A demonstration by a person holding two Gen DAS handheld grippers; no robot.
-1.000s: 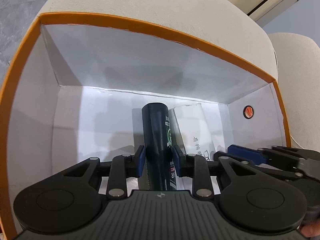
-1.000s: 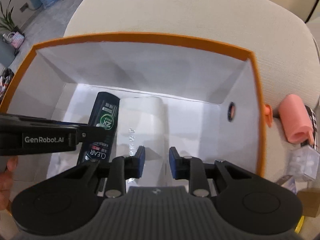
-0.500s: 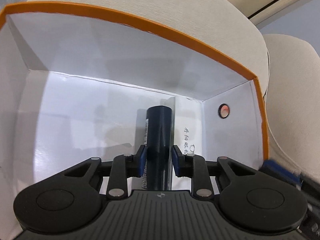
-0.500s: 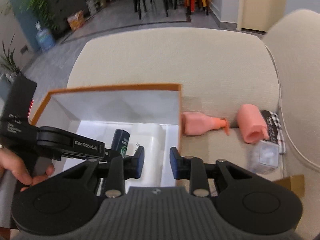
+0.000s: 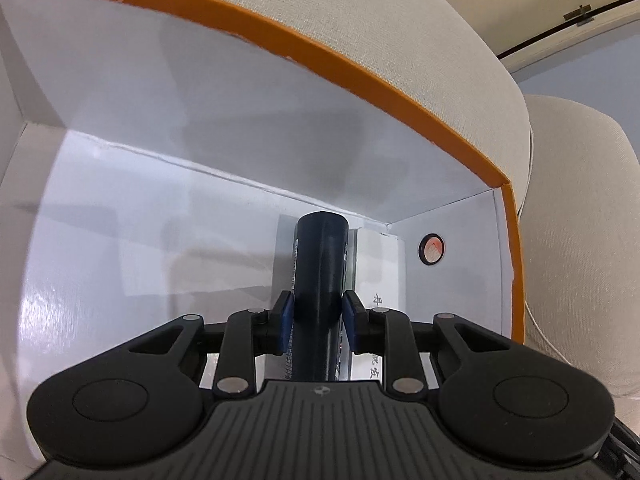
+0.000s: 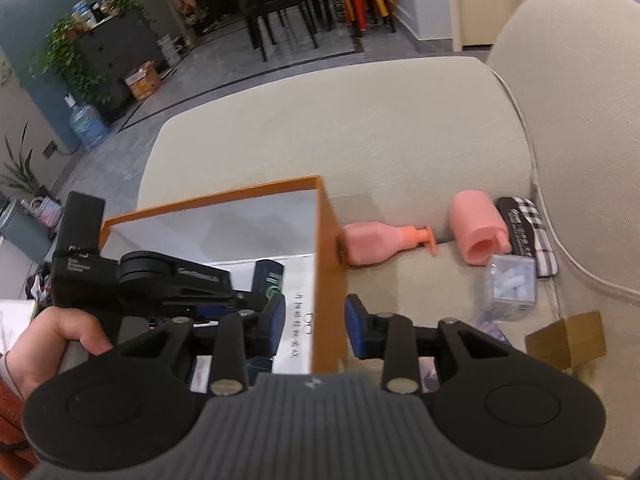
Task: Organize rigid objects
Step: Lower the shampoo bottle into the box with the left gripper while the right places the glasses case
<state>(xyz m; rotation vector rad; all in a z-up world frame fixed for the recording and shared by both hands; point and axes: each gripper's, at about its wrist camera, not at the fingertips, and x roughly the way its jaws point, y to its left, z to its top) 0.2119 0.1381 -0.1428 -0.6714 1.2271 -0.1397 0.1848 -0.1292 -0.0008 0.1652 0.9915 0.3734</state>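
My left gripper (image 5: 316, 314) is shut on a dark navy bottle (image 5: 320, 264) and holds it inside the orange-rimmed white box (image 5: 280, 44), beside a white carton (image 5: 378, 264) lying at the box's right wall. In the right wrist view the same bottle (image 6: 269, 277) shows under the left gripper (image 6: 176, 276), with the white carton (image 6: 298, 312) next to it. My right gripper (image 6: 315, 322) is open and empty above the box's right wall (image 6: 326, 280); its fingers stand on either side of the wall without touching it.
The box sits on a beige sofa (image 6: 340, 120). To its right lie a pink pump bottle (image 6: 380, 240), a pink cup (image 6: 478, 228), a checked pouch (image 6: 526, 232), a clear plastic box (image 6: 512, 284) and a small cardboard box (image 6: 568, 338).
My right gripper has pulled out of the box, moved right and opened wider. My left gripper has carried the navy bottle toward the box's right wall beside the white carton.
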